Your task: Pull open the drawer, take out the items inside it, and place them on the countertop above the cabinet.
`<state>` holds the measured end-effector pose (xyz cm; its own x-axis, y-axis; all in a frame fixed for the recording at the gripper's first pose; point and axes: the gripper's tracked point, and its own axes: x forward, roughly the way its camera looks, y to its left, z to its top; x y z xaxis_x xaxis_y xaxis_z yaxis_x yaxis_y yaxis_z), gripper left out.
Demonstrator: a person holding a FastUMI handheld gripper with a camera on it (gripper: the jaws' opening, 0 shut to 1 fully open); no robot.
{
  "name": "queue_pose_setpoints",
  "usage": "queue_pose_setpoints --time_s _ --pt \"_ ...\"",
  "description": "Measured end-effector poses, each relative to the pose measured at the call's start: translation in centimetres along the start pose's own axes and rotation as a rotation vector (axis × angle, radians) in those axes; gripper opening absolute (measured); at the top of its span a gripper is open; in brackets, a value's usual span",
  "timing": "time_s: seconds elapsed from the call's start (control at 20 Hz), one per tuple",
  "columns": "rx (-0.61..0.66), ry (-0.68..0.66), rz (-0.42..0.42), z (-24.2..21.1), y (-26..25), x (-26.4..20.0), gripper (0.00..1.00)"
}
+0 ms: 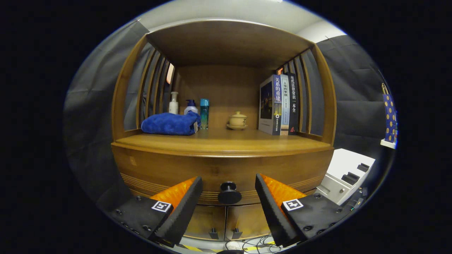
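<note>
A: How is the gripper (229, 197) seen to be set?

B: It is held spread apart, with nothing grasped; the drawer knob (229, 192) is framed between the two fingers, slightly beyond the tips; no contact with it can be made out.

A: Why would it be lined up that way?

B: A centred approach is judged to be intended, so that both pads may be closed on the knob evenly; the drawer (169, 169) is seen fully closed, flush under the countertop (226, 143), so the pull is not yet begun.

A: And the items to be taken out?

B: They are hidden inside the drawer; nothing can be said of them.

A: What is found on the countertop?

B: A folded blue towel (170, 124) is laid at the left, with three bottles (190, 107) stood just behind it; a small lidded cup (237, 120) is set on a saucer near the middle; books (279, 104) are stood upright against the right side; the front strip of wood is left bare, and it is judged the likeliest landing place.

A: What might go wrong?

B: The round knob could be slipped off if it is gripped off-centre; a straight pull would be called for.
</note>
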<state>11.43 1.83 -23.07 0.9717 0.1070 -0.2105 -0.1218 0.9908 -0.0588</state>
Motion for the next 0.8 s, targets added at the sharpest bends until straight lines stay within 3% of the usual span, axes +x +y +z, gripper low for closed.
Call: queue_pose_setpoints --time_s 0.3,0.8 --pt "0.003 0.030 0.012 -2.4 0.3 2.7 0.96" --pt "0.076 0.068 0.056 -3.2 0.1 3.7 0.44"
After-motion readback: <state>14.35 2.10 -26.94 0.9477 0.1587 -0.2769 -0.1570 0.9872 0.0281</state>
